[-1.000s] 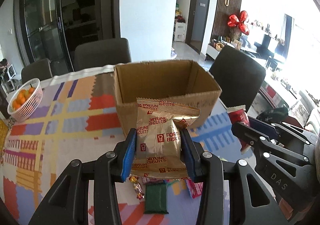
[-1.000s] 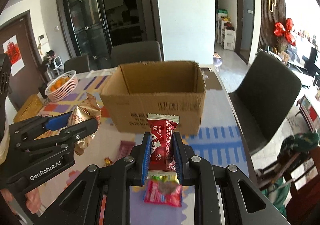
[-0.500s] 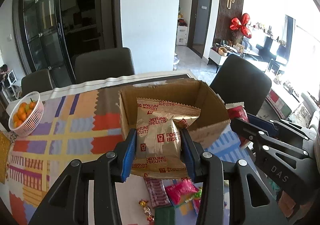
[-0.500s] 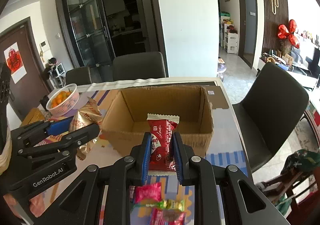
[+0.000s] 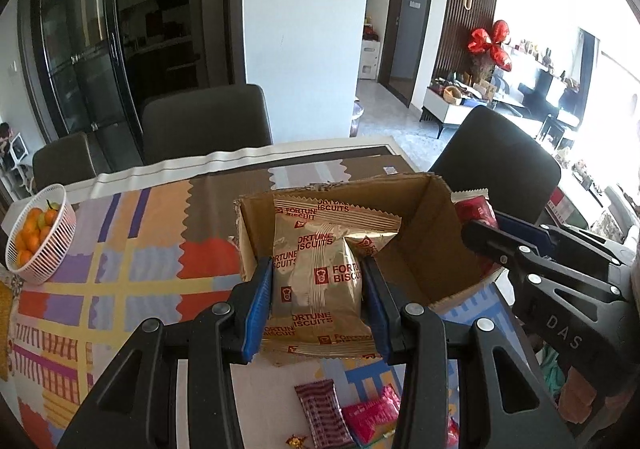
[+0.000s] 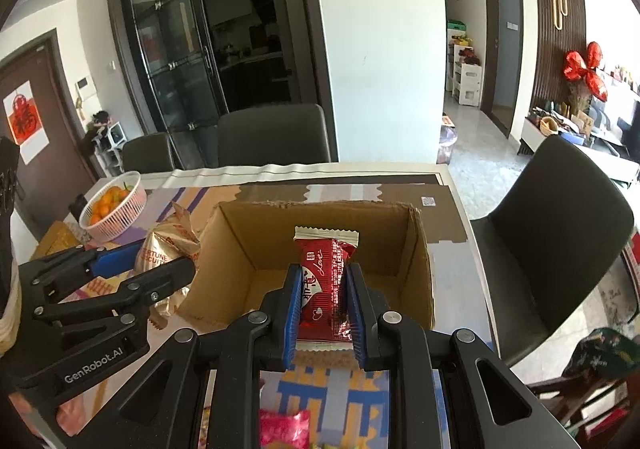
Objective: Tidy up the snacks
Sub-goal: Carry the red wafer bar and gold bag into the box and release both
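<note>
Left gripper (image 5: 316,289): clamped on a gold Fortune Biscuits packet (image 5: 320,277), blue pads pressing both sides of it; held upright above the near-left wall of the box, seen in the left wrist view.

Right gripper (image 6: 322,305): clenched around a red wafer packet (image 6: 324,285) with a white crimped top edge, held upright over the near wall of the box.

Cardboard box (image 6: 420,249): open-topped, standing on the table toward its right edge; the part of its floor that shows is bare brown card.

Both packets: in the air at the box's near rim, neither one resting inside; the biscuit packet is to the left of the wafer.

Loose snacks: a dark striped bar (image 5: 324,415) and a pink packet (image 5: 370,415) lie on the table near its front edge, below the left gripper; a small gold-wrapped sweet (image 5: 296,441) lies beside them.

Fruit basket (image 5: 60,241): white wire bowl of small oranges at the table's left edge, well apart from the box.

Tablecloth (image 5: 132,277): bright patchwork blocks covering the table.

Dark chairs (image 5: 204,121): at the far edge and right side of the table.
</note>
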`<action>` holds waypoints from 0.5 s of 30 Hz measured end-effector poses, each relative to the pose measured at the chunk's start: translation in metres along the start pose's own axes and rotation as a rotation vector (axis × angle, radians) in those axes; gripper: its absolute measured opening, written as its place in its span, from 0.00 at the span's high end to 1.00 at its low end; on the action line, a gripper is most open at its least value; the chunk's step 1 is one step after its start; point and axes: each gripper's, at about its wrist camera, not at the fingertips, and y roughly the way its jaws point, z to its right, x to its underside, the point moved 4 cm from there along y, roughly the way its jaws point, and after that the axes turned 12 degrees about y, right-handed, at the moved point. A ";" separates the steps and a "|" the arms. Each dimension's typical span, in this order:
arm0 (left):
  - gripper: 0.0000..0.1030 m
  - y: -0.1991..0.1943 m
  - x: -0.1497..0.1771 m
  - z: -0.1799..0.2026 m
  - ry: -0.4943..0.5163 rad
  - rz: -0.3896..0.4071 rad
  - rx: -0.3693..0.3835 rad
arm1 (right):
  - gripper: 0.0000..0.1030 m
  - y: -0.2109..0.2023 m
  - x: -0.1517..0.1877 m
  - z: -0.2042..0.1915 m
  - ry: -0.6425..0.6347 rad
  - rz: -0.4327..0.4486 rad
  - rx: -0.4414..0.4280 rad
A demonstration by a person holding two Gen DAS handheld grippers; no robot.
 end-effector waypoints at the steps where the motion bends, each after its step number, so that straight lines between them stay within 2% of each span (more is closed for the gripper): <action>1: 0.58 0.004 0.000 0.000 -0.001 -0.008 0.003 | 0.78 0.005 -0.002 0.001 -0.003 -0.004 0.004; 6: 0.58 0.022 -0.004 -0.003 0.009 -0.037 0.008 | 0.78 0.025 -0.008 0.004 0.004 -0.038 0.000; 11: 0.38 0.021 -0.001 -0.006 0.028 -0.022 -0.075 | 0.73 0.038 -0.008 0.009 0.015 -0.065 0.008; 15: 0.38 0.011 0.006 -0.003 0.040 -0.010 -0.099 | 0.67 0.034 -0.002 0.009 -0.001 -0.057 0.024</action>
